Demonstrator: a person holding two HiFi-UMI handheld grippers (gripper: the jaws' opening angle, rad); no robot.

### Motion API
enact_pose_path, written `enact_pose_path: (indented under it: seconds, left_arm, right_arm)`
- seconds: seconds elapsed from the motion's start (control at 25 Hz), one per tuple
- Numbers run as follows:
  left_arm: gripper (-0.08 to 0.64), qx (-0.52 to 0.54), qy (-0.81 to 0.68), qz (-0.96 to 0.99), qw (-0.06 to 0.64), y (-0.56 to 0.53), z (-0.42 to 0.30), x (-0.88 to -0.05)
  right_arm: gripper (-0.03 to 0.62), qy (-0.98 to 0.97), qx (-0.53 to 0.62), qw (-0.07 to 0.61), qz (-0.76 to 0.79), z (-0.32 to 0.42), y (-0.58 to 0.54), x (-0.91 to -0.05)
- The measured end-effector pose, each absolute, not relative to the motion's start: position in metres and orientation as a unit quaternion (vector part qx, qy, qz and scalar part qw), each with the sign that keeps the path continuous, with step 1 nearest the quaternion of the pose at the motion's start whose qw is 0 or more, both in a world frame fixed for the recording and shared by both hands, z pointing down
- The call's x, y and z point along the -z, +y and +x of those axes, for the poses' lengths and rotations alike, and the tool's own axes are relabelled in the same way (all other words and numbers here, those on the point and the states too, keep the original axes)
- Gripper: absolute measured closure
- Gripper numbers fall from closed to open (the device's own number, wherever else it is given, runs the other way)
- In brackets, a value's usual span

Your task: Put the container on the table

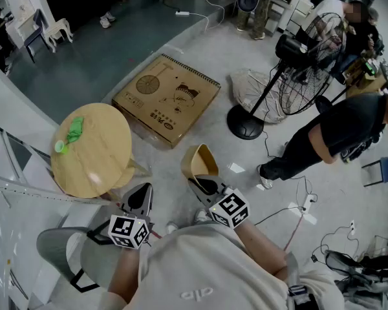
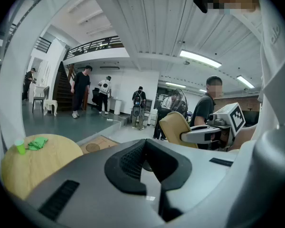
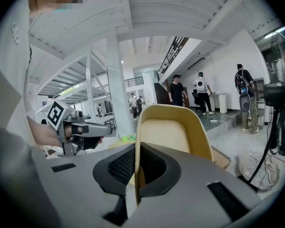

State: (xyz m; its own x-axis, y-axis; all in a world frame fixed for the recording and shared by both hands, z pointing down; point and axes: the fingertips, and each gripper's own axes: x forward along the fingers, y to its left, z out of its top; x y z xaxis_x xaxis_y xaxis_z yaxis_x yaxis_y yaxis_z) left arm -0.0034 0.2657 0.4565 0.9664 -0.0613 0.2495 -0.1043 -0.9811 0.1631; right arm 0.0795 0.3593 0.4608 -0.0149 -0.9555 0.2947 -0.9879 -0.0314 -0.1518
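A tan, shell-shaped container hangs above the floor, held upright by its wall in my right gripper. In the right gripper view, the pads of the right gripper are shut on the container's thin edge. The round wooden table stands to the left of it, a short way off. My left gripper hovers near the table's front edge, jaws together and empty. The left gripper view shows that gripper, the table at lower left and the container to the right.
A green cloth and a small green cup lie on the table's left side. A flat cardboard box lies on the floor beyond. A standing fan, a person in black and cables are at right; a grey chair is at lower left.
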Motion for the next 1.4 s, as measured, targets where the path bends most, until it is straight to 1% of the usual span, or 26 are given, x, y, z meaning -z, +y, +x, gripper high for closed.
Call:
enact_pose_path:
  seconds: [0.4,0.76,1.04,1.4]
  left_arm:
    - [0.543,-0.113,-0.058,0.988,0.085,0.282,0.043,-0.45]
    - [0.543,-0.121,-0.114,0.983,0.078,0.262,0.046,-0.46]
    - [0.543,-0.117,-0.135,0.979,0.099,0.2,0.043,-0.476]
    - [0.543,-0.106,-0.148,0.976,0.117,0.061,0.017,-0.492]
  right_arm:
    - [0.565,-0.703,-0.16,0.032,0.692,0.122,0.373,-0.46]
    - [0.565,-0.727,-0.156,0.022,0.668,0.146,0.351,-0.468]
    - [0.565,-0.736,-0.171,0.028,0.655,0.147,0.285,-0.479]
    - [0.565,-0.745,-0.172,0.061,0.642,0.124,0.143,-0.488]
